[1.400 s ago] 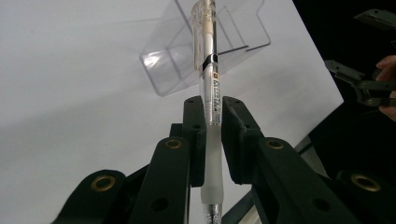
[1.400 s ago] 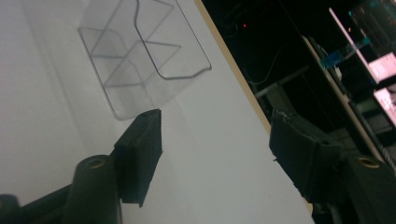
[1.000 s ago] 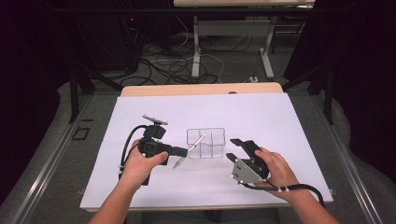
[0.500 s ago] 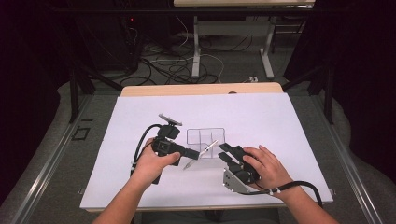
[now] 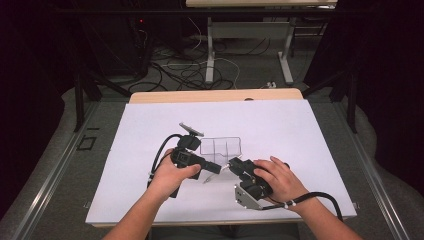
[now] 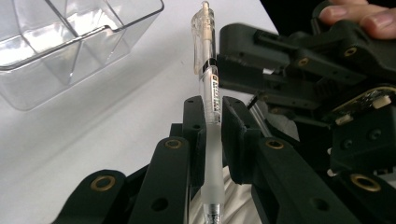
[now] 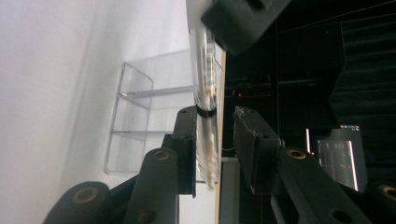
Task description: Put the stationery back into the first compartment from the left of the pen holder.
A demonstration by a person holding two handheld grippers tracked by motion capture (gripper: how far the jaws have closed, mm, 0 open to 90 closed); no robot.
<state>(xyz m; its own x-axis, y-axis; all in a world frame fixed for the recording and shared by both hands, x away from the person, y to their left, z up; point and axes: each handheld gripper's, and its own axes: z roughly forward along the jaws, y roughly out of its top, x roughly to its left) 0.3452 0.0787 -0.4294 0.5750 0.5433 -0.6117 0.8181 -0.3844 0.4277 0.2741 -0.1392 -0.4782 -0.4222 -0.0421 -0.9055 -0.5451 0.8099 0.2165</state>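
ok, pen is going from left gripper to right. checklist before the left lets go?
1. Left gripper shut on the pen: ok.
2. Pen between the right gripper jaws: ok.
3. Right jaws clamped on the pen: not ok. They have just been closing; one pad is at the barrel, a gap shows on the other side.
4. Pen clear of the table: ok, held above it.
5. Clear tray within easy reach: ok, just beyond the grippers.
6. Tray compartments free: ok, nothing seen inside.

A clear retractable pen [image 6: 209, 93] with a frosted grip is held raised off the white bench, clip end outward.
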